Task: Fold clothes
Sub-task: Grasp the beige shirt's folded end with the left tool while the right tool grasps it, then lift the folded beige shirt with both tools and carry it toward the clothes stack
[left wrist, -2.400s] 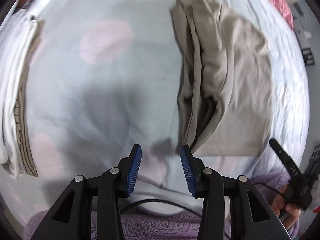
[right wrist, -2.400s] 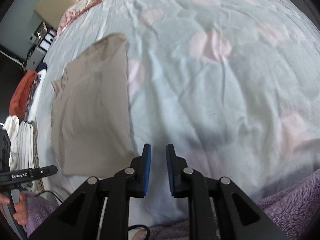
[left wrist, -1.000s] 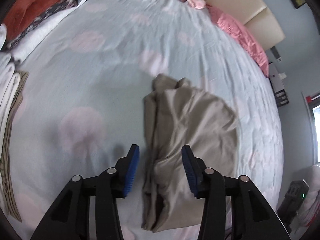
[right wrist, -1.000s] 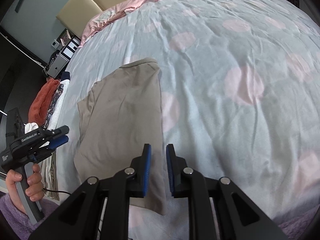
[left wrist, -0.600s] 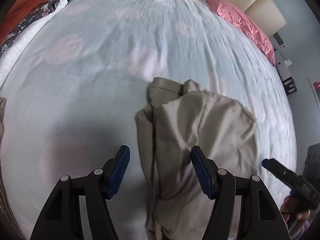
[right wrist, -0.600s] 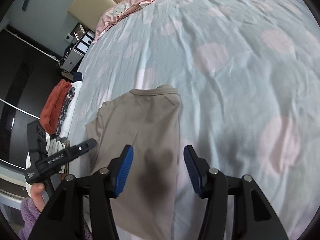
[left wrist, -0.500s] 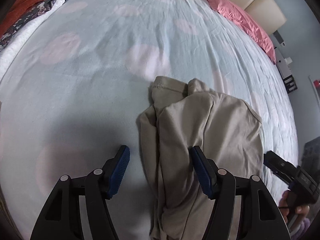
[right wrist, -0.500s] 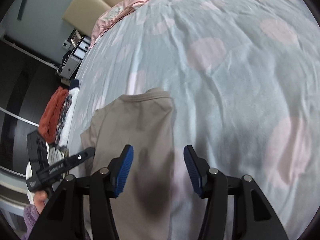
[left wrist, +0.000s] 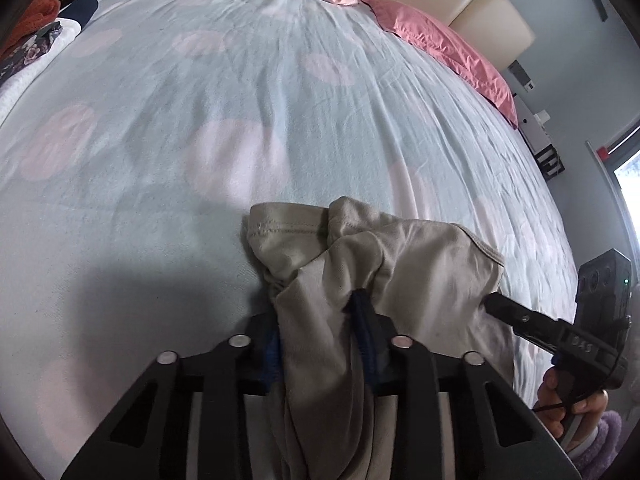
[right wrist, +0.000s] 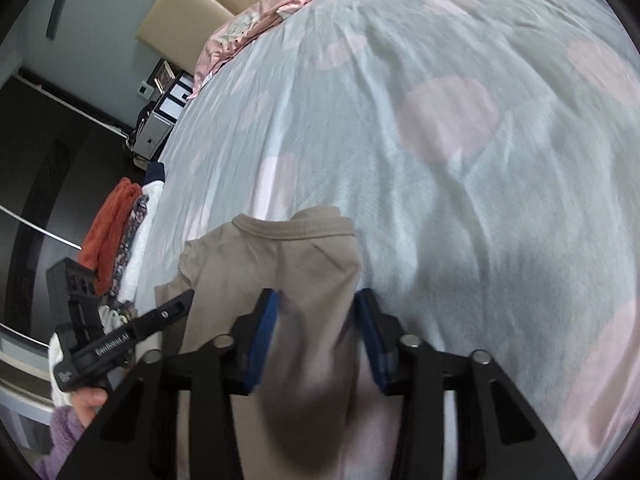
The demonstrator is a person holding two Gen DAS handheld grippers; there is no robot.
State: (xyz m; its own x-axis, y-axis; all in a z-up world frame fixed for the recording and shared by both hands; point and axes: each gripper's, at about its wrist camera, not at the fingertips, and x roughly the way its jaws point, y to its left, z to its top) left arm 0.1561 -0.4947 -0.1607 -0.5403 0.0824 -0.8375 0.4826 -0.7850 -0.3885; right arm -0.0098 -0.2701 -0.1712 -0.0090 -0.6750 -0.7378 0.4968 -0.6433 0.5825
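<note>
Shirt (left wrist: 420,280), half folded, sits low in the frame on the bed (left wrist: 240,120), both my tongs closing on it.

My left tongs (left wrist: 320,344) pinch its bunched edge; my right tongs (right wrist: 316,336) straddle the other edge, pads not yet pressing, so I can lift both sides evenly. No containers in sight.

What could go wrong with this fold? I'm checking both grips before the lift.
1. The left hand-held gripper is closing on a bunched ridge of the shirt, so the layers may lift crumpled.
2. The right hand-held gripper is closing with cloth between its pads at the shirt's right edge; it might also pinch the sheet.
</note>
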